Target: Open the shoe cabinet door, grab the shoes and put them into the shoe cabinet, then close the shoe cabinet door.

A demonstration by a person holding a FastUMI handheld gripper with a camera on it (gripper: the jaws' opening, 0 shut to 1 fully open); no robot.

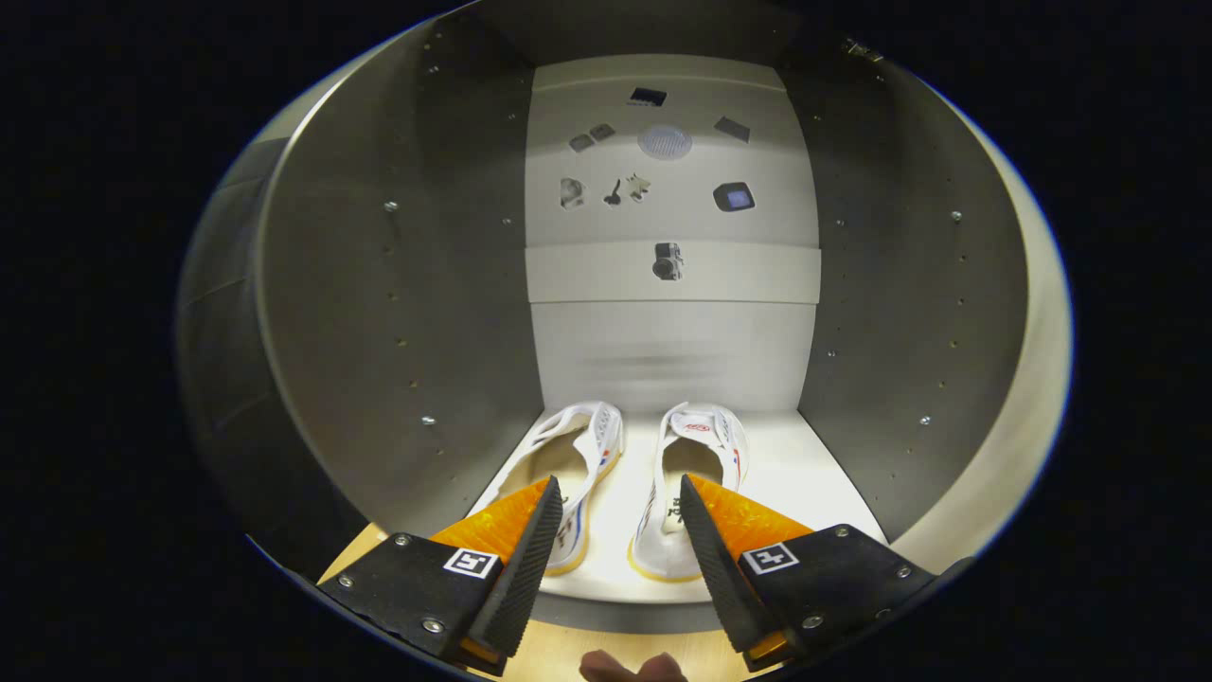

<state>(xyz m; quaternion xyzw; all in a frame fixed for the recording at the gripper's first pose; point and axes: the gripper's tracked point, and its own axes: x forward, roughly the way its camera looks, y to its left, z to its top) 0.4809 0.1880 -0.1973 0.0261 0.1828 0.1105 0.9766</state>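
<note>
From the gripper view, the claw (pixel 615 530) stands wide open and empty. The two white shoes (pixel 639 483) sit side by side on the shoe cabinet (pixel 379 313) floor, just ahead at twelve o'clock. I'd say draw straight back toward six, clear of the heels, then go for the door.

You see cloth shoes (pixel 644 483) with rubbery soles; cabinet (pixel 398 313) panels smooth, matt laminate; ribbed gripper (pixel 614 535) pads, spread empty.
</note>
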